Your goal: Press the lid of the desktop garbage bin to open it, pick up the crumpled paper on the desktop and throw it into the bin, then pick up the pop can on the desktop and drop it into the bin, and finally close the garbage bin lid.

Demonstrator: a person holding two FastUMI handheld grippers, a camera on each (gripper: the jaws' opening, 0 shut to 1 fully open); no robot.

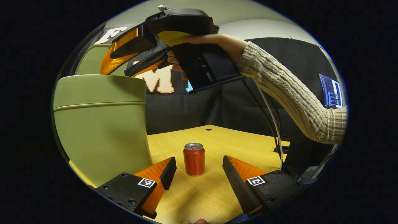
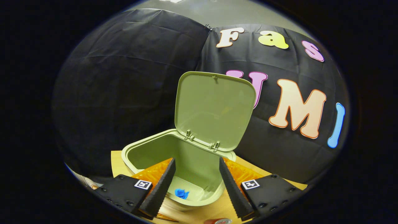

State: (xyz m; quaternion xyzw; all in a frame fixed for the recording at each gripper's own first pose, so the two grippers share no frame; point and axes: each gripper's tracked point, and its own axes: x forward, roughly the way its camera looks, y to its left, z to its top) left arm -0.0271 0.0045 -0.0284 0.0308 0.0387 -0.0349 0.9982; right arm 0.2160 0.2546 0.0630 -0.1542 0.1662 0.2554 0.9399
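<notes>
Left gripper view puts our left tool (image 1: 196, 169) low over the wooden desk (image 1: 199, 196), fingers spread wide and gripping nothing. Going left to right from it: the green garbage bin (image 1: 102, 124) rises just beside the left finger, its wall close to the fingertip, though we cannot tell whether they touch. Straight ahead, in line with the gap between the fingers and a little beyond their tips, the red pop can (image 1: 194, 159) stands upright on the desk, touched by neither finger. Above and ahead, a hand (image 1: 217, 43) in a knitted sleeve (image 1: 295, 96) holds the right tool over the bin's top.

Right gripper view looks down along our right tool (image 2: 196, 179), which hangs over the open bin (image 2: 149, 149) with its fingers wide apart and empty. The lid (image 2: 214, 109) stands raised on its hinges ahead of the fingertips. Below, between the two fingers, a small blue crumpled paper (image 2: 181, 193) lies on the bin's floor. At the near edge, under the right finger, we see the can's top (image 2: 217, 221).
</notes>
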